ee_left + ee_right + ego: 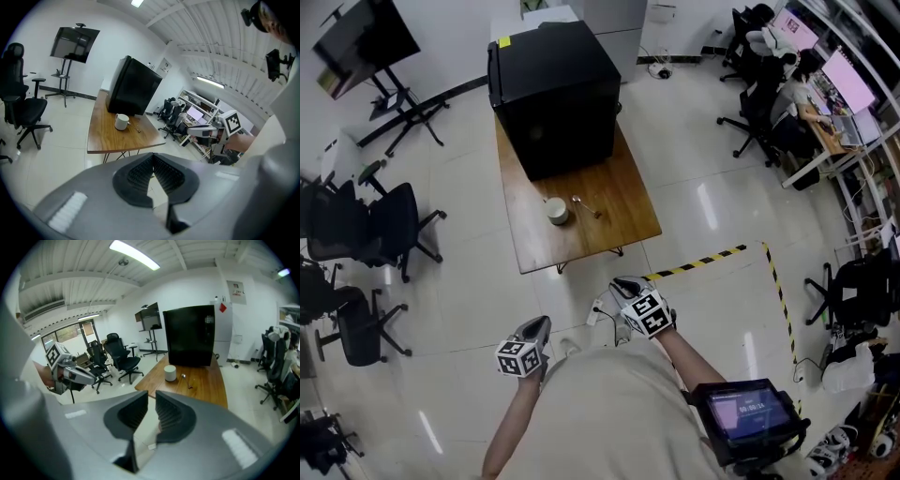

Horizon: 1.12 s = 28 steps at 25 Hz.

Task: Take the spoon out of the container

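**Spoon lies outside container; both hand-held grippers empty and well back from table**

Nearest: the left hand-held gripper sits close to the person's body, angled down. Its jaw tips are together, with nothing between them. The right hand-held gripper is just ahead of the body. Its jaws stand a narrow gap apart, and only bare floor shows through the gap. Neither gripper carries anything.

Middle ground: light tiled floor with a strip of yellow-and-black tape separates the person from the table. Both grippers are well apart from it.

On the table: the white container stands upright near the front half, with nothing protruding from its top. The spoon lies flat on the wood just beside the container, not touching it. Behind them stands a large black cabinet.

Assessment: the removal step appears complete, since the spoon rests clear of the container. No further grasp seems required. Any further handling would first call for closing the distance to the table and opening the jaws wider.
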### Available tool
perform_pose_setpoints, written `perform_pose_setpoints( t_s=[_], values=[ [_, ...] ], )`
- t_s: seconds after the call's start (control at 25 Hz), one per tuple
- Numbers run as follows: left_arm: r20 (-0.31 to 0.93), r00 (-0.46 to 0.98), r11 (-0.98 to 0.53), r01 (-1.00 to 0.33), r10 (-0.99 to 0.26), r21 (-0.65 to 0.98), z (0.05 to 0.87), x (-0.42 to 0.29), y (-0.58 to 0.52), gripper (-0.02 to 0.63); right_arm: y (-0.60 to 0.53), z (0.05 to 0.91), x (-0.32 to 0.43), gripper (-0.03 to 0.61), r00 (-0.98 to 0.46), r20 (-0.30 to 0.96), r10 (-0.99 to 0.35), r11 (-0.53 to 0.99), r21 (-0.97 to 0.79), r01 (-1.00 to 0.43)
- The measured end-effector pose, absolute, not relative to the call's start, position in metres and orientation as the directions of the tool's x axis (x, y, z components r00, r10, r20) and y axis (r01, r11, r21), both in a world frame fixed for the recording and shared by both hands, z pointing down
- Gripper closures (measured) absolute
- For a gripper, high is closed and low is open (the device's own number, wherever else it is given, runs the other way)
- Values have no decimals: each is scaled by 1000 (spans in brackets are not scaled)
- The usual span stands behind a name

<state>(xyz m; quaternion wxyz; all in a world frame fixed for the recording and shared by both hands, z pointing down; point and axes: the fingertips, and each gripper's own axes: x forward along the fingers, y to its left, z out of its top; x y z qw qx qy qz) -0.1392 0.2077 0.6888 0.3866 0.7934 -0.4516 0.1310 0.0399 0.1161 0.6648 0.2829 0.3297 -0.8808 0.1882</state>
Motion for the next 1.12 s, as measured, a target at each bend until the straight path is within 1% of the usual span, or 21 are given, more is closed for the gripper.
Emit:
perform_pose_setpoints(
  t_s=[0.12, 0.28, 1.12],
  values=[
    [561, 560, -302, -818, -610, 489, 688, -138, 209, 614, 119, 669, 46, 535, -615, 636, -467, 704, -153, -693],
    [566, 563, -313, -819, -602, 481, 687, -134, 207, 614, 122, 673, 52, 578, -612, 650, -451, 707, -158, -689],
    [586, 586, -364, -809, -560, 461, 689, -90, 200, 614, 118, 680, 90, 578, -591, 660, -464, 705, -129, -698]
  ],
)
